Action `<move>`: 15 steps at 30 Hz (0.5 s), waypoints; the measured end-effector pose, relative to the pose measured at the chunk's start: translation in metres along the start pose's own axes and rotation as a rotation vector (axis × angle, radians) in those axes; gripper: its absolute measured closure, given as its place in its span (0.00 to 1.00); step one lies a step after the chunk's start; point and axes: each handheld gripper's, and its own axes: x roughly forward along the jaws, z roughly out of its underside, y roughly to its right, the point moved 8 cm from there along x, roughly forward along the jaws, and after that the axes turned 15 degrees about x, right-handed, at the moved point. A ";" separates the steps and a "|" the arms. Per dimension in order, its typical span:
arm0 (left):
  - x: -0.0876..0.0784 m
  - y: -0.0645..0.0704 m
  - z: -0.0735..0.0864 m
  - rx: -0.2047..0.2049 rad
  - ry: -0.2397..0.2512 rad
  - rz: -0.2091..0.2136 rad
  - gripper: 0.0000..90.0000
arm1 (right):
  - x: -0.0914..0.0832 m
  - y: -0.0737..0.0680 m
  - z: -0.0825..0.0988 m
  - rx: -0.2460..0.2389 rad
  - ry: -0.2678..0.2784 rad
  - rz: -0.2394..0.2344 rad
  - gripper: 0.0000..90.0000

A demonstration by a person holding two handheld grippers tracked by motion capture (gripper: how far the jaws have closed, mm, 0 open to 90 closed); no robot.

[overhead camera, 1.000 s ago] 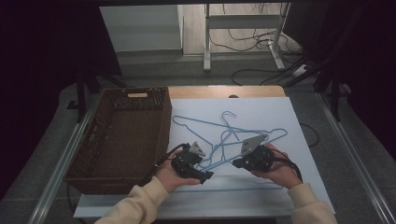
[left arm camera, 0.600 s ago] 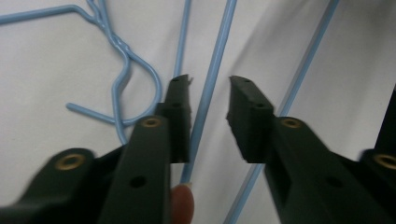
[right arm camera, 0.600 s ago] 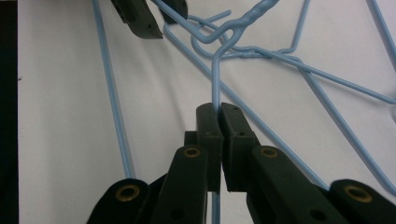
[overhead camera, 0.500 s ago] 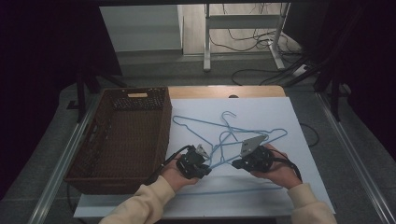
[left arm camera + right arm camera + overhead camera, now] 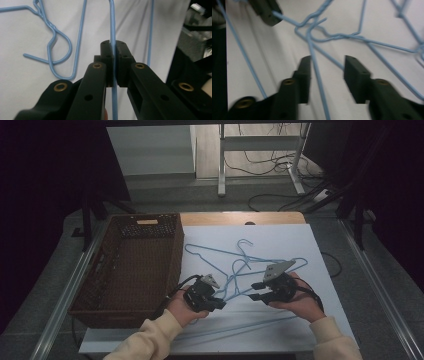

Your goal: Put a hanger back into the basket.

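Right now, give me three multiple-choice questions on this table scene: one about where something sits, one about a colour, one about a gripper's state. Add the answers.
1. Where is the basket relative to the hangers?
A. at their left
B. at their right
C. on top of them

2. What colour are the hangers?
A. red
B. light blue
C. black

3. How does the left gripper stand?
A. wide open over the sheet
B. shut on a hanger wire
C. shut on the basket rim

Answers:
1 A: in the high view the basket stands at the left edge of the white sheet, the hangers on the sheet beside it.
2 B: every wire is pale blue against the white sheet.
3 B: in the left gripper view its pads press a blue wire between them. The right gripper has just been opening, with a wire running between its spread jaws.
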 end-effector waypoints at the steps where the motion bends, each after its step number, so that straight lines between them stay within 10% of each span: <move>1: -0.007 -0.001 -0.001 -0.002 0.015 0.003 0.96 | -0.004 0.002 -0.002 0.022 0.028 -0.004 0.53; 9: -0.037 -0.007 -0.006 -0.048 0.095 0.006 0.97 | -0.045 0.020 -0.001 0.219 0.232 -0.025 0.36; 15: -0.067 -0.010 -0.014 -0.047 0.150 -0.022 0.97 | -0.066 0.035 0.007 0.281 0.302 0.002 0.35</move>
